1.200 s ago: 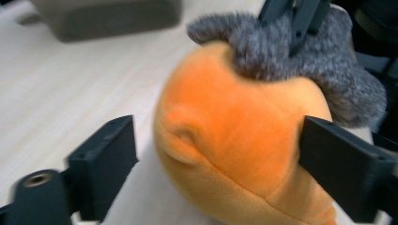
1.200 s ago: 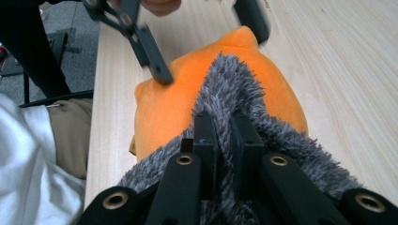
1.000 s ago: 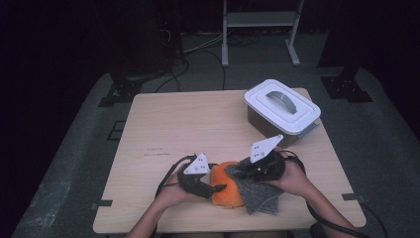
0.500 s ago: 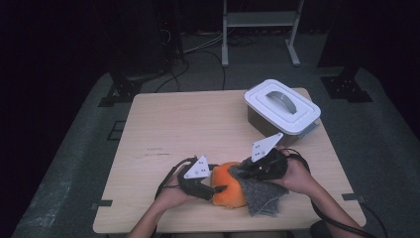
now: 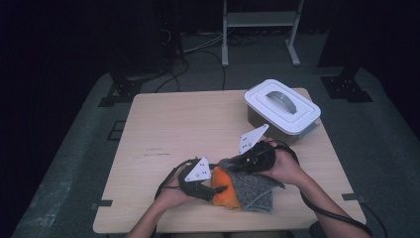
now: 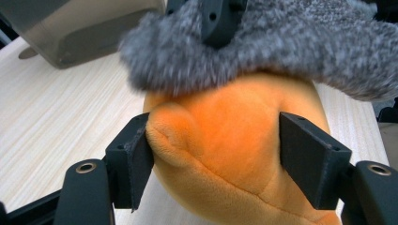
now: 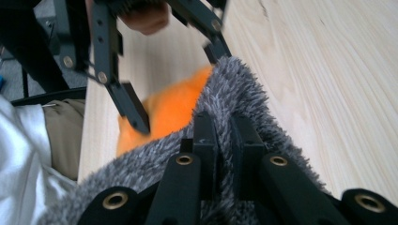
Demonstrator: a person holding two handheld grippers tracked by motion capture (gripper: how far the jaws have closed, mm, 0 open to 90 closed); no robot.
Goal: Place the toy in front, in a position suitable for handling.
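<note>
At about six o'clock on the table (image 5: 163, 129), near its front edge, lies an orange plush toy (image 5: 224, 191) with a grey fuzzy cloth (image 5: 252, 191) draped over its three-o'clock side. The left gripper (image 5: 218, 190) comes in from nine o'clock with its jaws partly apart, both pads pressing into the toy's soft body. The right gripper (image 5: 236, 163) reaches in from two o'clock, its jaws pinched nearly together on the cloth's edge, while a lidded white box (image 5: 282, 106) stands well apart at two o'clock.

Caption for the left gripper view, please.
Left gripper clamps an orange plush toy on the wooden table, grey fuzzy fabric draped over its top.
</note>
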